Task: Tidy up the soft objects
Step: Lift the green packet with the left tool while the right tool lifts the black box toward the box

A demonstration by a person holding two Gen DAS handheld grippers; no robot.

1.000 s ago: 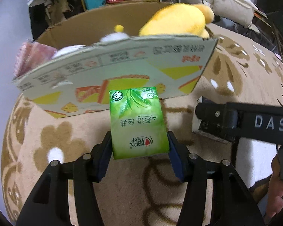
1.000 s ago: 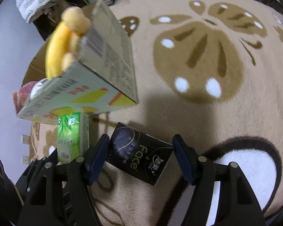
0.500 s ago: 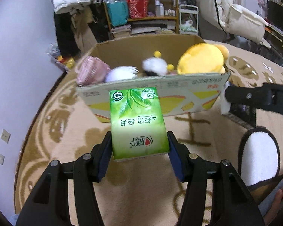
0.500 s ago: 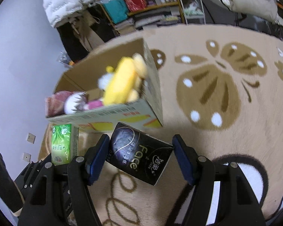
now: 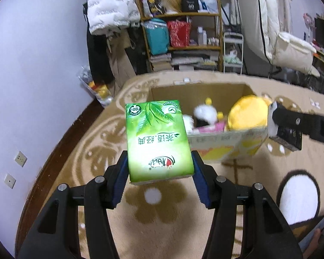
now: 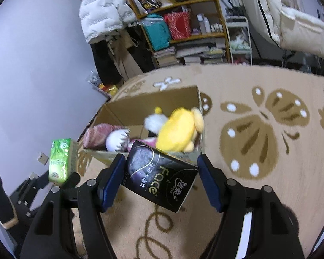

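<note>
Green and glossy, the tissue pack held by the left gripper carries leaf artwork, a "100%" badge and Chinese lettering that reads upside down from the wrist camera; the blue-padded jaws press against its two long sides, and it is held clear above the carpet. From the other wrist the same pack shows at the far left. The right gripper has its jaws closed on a black tissue pack printed with "Face" and a pale swirl, turned at a slant between the blue pads.

Just beyond both packs stands an open cardboard box with yellow and orange print on its near wall. Inside it lie a yellow plush toy, a white fluffy toy with a yellow bobble, a white round toy and a pink striped bundle.

Underfoot is a beige carpet patterned with brown butterflies, flowers and white dots. Behind it, a pale lilac wall, a wooden shelf crammed with bags, bottles and books, and white padded jackets hanging.
</note>
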